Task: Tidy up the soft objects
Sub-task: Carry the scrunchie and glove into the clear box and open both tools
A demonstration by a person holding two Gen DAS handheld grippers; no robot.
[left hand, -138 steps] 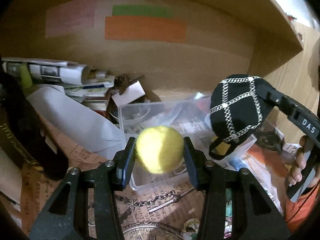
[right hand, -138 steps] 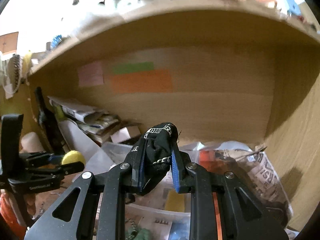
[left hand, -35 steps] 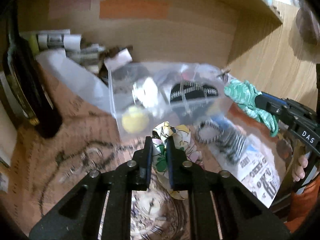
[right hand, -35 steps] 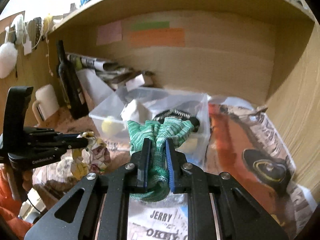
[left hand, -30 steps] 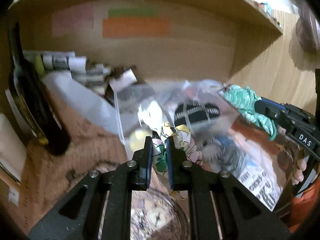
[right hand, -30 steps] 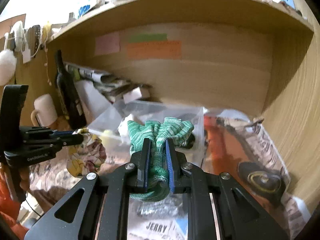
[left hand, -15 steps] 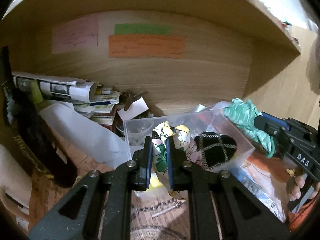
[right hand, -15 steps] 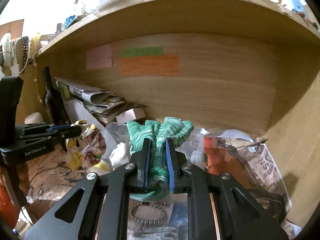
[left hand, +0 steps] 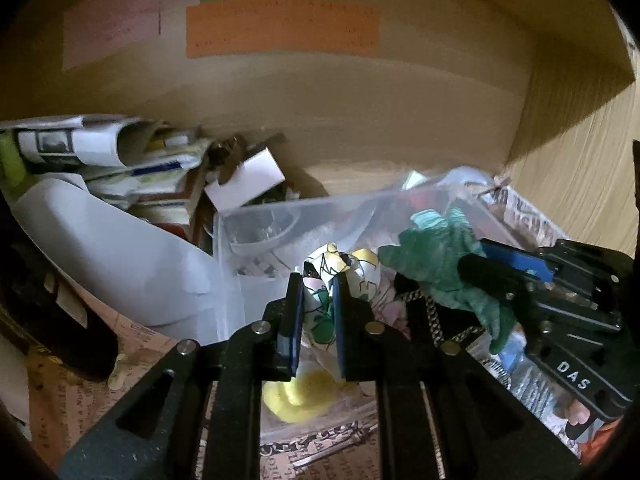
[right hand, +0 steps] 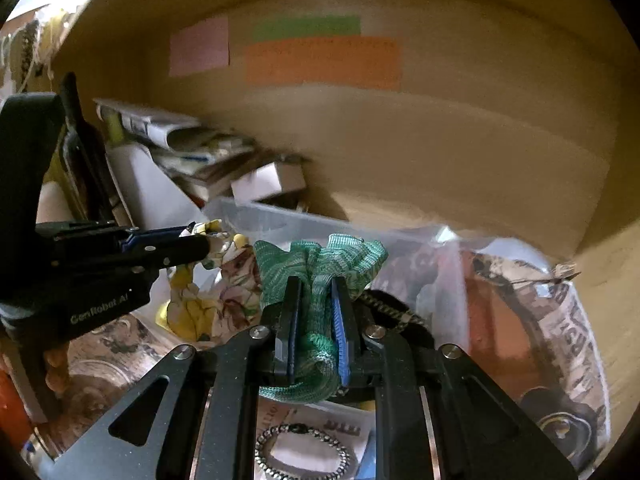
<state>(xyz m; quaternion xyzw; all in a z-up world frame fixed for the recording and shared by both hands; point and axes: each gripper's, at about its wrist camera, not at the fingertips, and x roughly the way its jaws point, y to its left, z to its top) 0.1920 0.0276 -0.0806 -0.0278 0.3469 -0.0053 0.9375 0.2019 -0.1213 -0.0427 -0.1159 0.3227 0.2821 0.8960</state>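
My left gripper is shut on a floral cloth and holds it over the clear plastic bin. My right gripper is shut on a green knit cloth, also over the bin. In the left wrist view the green cloth hangs from the right gripper just right of the floral cloth. In the right wrist view the floral cloth hangs at the left. A yellow ball and a black studded item lie in the bin below.
Rolled newspapers and white paper pile at the back left beside a dark bottle. A beaded bracelet lies on newspaper in front of the bin. A chain lies on the shelf floor. The shelf walls close in behind and at the right.
Both grippers have moved forward and closer together, bringing the floral and green cloths down over the bin. Both stay shut on their cloths.
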